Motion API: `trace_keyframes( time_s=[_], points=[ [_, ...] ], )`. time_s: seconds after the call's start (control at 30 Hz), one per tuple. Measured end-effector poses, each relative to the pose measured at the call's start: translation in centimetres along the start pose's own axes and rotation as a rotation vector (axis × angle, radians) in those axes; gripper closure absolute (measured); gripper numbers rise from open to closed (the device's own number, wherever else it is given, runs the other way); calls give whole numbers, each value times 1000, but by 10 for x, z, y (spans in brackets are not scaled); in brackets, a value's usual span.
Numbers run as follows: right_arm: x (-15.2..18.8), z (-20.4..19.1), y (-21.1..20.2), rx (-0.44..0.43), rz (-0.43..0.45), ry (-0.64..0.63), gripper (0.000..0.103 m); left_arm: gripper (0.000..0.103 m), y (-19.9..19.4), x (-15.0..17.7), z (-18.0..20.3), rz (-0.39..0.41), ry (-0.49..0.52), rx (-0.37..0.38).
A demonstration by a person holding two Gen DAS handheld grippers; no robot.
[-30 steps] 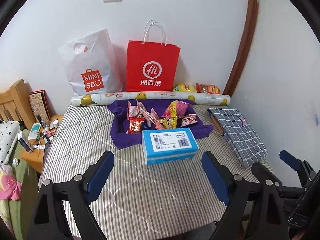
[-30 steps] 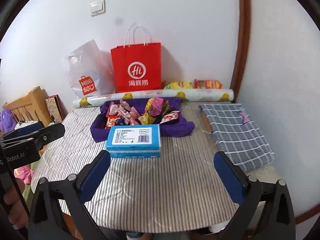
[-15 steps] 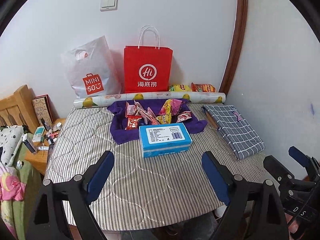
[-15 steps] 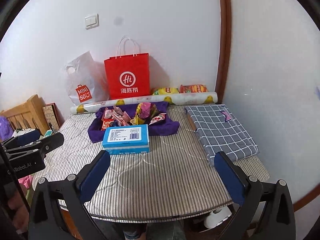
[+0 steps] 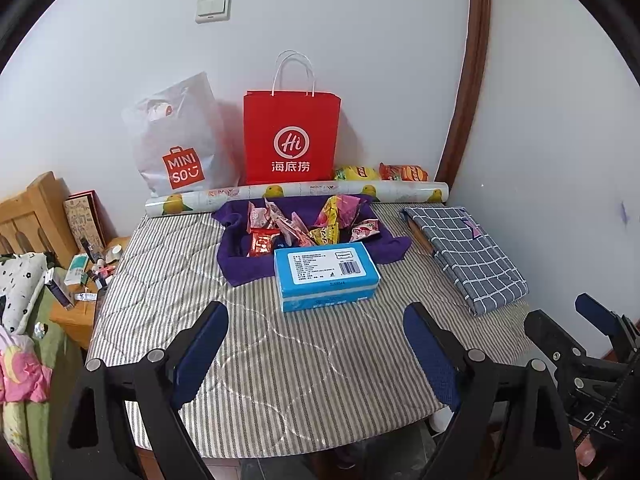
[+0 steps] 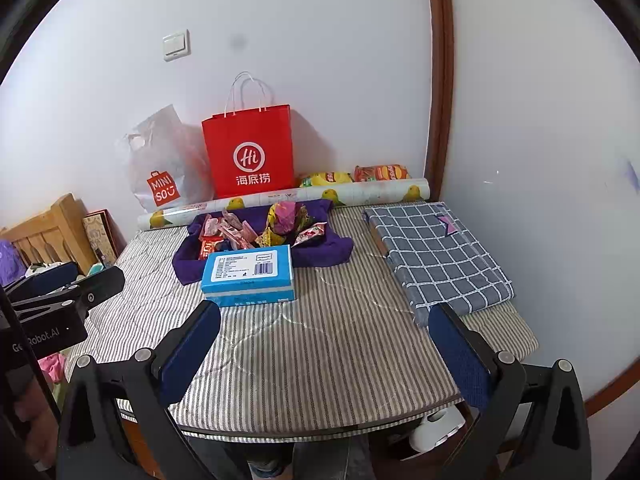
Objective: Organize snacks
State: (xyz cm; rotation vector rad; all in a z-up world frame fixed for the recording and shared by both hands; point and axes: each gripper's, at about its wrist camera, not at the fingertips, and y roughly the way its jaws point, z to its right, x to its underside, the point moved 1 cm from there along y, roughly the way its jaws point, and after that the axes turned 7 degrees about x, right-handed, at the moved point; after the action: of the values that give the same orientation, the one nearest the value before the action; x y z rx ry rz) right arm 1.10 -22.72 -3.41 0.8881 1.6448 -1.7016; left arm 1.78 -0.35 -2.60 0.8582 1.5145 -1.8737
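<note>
Both grippers hang above the near edge of the striped table (image 5: 168, 264), low in their frames: the left gripper (image 5: 316, 344) and the right gripper (image 6: 326, 340) each have their blue-padded jaws spread wide with nothing between them. The snacks (image 5: 308, 226) lie heaped on a purple cloth (image 5: 240, 268) at the centre of the frame. A blue box (image 5: 326, 274) sits just in front of the heap, touching the cloth.
</note>
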Motion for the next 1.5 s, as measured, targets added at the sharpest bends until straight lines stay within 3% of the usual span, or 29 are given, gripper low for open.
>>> trace_keyframes(
  time_s=[1.5],
  points=[
    [3,6,1,10,-3,10,1,14,0,1,6,-2,8,8]
  ],
)
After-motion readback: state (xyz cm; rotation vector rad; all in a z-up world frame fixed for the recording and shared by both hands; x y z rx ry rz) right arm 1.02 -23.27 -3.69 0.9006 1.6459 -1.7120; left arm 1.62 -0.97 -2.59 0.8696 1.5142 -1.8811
